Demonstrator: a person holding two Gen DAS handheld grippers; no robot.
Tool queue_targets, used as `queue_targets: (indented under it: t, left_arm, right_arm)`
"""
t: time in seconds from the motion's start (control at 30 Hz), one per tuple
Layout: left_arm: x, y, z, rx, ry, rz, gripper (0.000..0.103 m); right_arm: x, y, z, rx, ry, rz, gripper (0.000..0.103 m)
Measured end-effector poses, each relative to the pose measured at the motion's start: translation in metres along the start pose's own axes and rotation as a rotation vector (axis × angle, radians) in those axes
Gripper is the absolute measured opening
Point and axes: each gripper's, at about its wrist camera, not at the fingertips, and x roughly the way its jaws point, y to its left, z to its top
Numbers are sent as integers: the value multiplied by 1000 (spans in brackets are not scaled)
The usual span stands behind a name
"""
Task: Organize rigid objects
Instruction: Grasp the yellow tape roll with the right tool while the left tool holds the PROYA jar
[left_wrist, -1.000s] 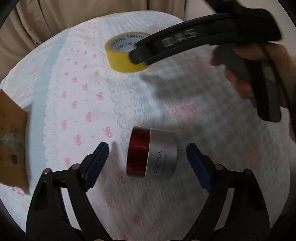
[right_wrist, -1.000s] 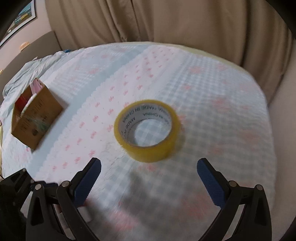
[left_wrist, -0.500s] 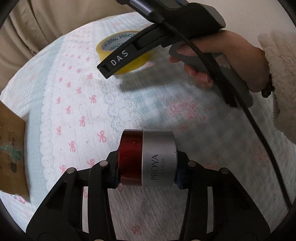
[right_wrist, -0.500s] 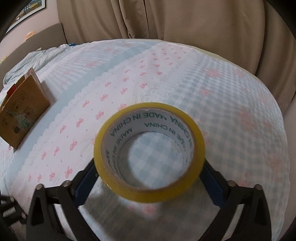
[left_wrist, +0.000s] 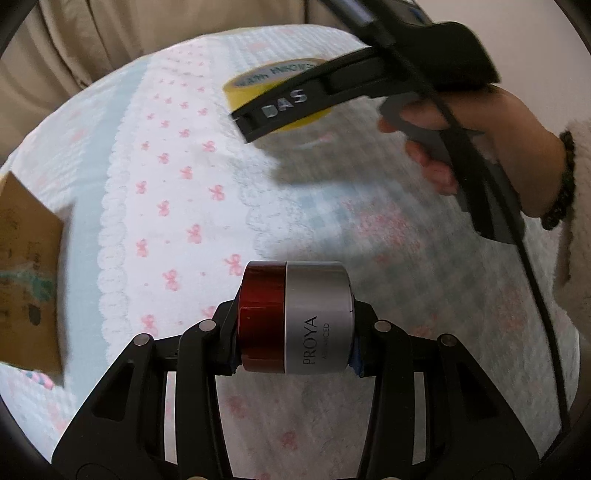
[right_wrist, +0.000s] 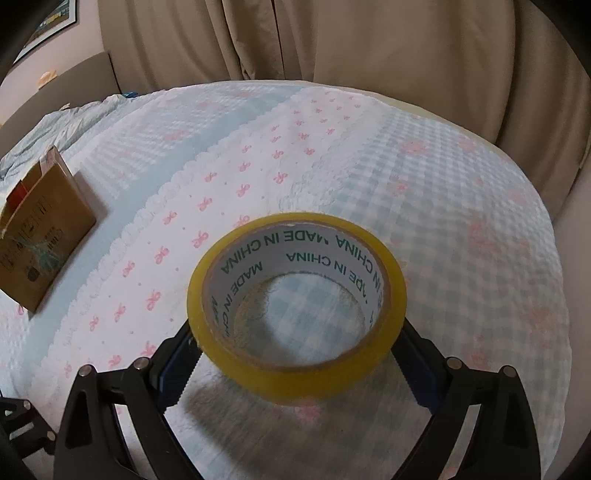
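My left gripper (left_wrist: 293, 360) is shut on a red and silver PROYA jar (left_wrist: 295, 317), held sideways just above the bedspread. My right gripper (right_wrist: 295, 365) is shut on a yellow tape roll (right_wrist: 295, 317) and holds it lifted off the bed, its hole facing up. In the left wrist view the right gripper shows at upper right, with the tape roll (left_wrist: 258, 85) partly hidden behind its finger.
A brown cardboard box (right_wrist: 40, 229) with items inside stands at the left on the bed; it also shows in the left wrist view (left_wrist: 26, 280). The bedspread (right_wrist: 461, 221) has pink bows and blue checks. Beige curtains (right_wrist: 332, 44) hang behind.
Both grippers closed: the left on the jar, the right on the tape roll. Both objects have since been lifted off the bedspread.
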Motion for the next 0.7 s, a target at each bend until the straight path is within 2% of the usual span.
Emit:
queue_targets:
  t: [0.2,0.3,0.33,0.37,0.4,0.5,0.6,0.7]
  left_arm:
    - [-35,18,9,-40,-42,15,39]
    - [-66,28,19,-64,-79,19,39]
    - [-76,31,22,-78,-89,16,39]
    - [-84,33,24,-89,-96,15,39]
    - [-95,37,27,-103,-107,16,39]
    - [-121,44,28,-132,-126,23,39]
    - [-140,56,22,-178,-125,34,39]
    - [-149,65,14,-215,-113,45,39]
  right_arm:
    - [-36,10,13,-6,-28,-23,94]
    - [-63,17,25,4,-53,-31,92]
    - [-73,20,30,6,-56,-35,85]
    - [-87,26,36,3,-66,-17,41]
    - [-93,29,40,6,-57,-3,31]
    - [-111,38,56,30,4,-35,29]
    - [-137,36,58,110,-29,4,28]
    - [-157,38,54,125,-38,-30,28]
